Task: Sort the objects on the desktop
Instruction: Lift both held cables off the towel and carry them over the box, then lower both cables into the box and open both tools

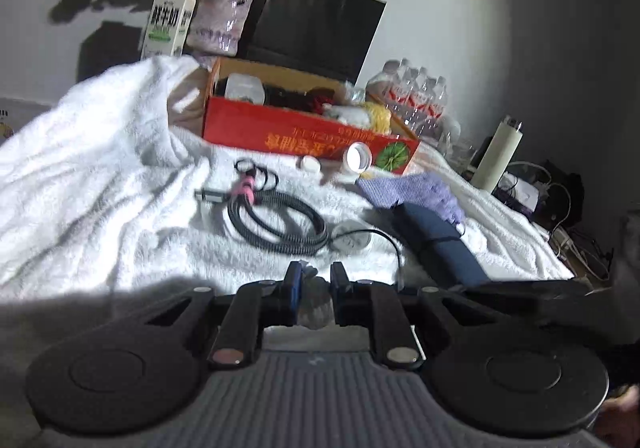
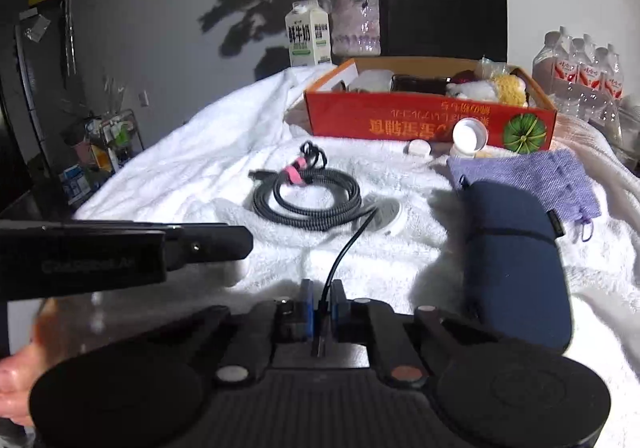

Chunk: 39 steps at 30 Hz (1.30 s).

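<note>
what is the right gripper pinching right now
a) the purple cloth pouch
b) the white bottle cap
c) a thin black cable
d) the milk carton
c: in the right wrist view the right gripper has its blue-padded fingers closed on a thin black cable that runs from between them out to a white round charger on the white towel.

Plenty of open white towel (image 2: pixel 192 151) on the left and near side to slide a claw through, but the middle's blocked by the coiled cable (image 2: pixel 308 195), the right by the navy pouch (image 2: pixel 516 260) and purple bag (image 2: pixel 532 175), the far end by the red box (image 2: pixel 420 119).
</note>
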Tool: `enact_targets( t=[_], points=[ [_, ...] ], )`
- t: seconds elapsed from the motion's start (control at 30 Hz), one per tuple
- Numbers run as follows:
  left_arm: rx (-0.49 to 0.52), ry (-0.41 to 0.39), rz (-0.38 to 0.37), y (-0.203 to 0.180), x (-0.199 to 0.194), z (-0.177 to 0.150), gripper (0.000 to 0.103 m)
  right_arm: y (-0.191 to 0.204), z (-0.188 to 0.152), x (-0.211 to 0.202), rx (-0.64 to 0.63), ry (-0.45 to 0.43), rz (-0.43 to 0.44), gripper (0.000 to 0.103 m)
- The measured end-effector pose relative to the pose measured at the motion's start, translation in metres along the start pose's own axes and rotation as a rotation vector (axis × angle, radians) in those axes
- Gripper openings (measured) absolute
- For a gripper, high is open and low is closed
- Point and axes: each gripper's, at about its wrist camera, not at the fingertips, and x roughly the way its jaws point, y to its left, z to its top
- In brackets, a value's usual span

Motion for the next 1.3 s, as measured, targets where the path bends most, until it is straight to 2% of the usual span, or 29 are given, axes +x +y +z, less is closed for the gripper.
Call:
enact_targets(
  t=[0.13,0.3,0.43,0.5,0.7,0.9,1.03,1.1,1.2,1.3],
  points=[
    [0.043,-0.064,0.015,-0.012,-0.015,0.008,0.015,-0.005,0.014,-0.051,-0.028,-0.177,-0.089,0.005],
    [0.131,-0.13,0.018,-0.035,-0.035,0.011,0.015,-0.02,0.014,-0.095,0.01,-0.278,-0.156,0.005],
    [0.144,-0.14,0.017,-0.041,-0.041,0.01,0.015,-0.024,0.011,-0.128,0.037,-0.372,-0.173,0.005],
    [0.142,-0.139,0.014,-0.043,-0.042,0.01,0.015,-0.022,0.015,-0.134,-0.002,-0.374,-0.182,0.005],
    [0.165,-0.177,-0.025,-0.054,-0.051,0.019,0.015,-0.027,0.023,-0.14,0.007,-0.387,-0.163,0.005],
    [0.204,-0.184,-0.073,-0.058,-0.022,0.07,0.015,-0.045,0.066,-0.107,-0.025,-0.376,-0.124,0.005],
    [0.176,-0.171,-0.043,-0.055,0.018,0.125,0.015,-0.066,0.116,-0.061,-0.031,-0.347,-0.063,0.005],
    [0.146,-0.125,-0.042,-0.05,0.046,0.154,0.015,-0.079,0.146,-0.033,-0.014,-0.318,-0.024,0.005],
    [0.104,-0.047,0.006,-0.039,0.097,0.193,0.015,-0.098,0.195,0.011,-0.009,-0.272,-0.007,0.005],
    [0.195,-0.038,0.097,-0.039,0.15,0.218,0.016,-0.119,0.24,0.064,0.0,-0.225,0.015,0.005]
  ],
)
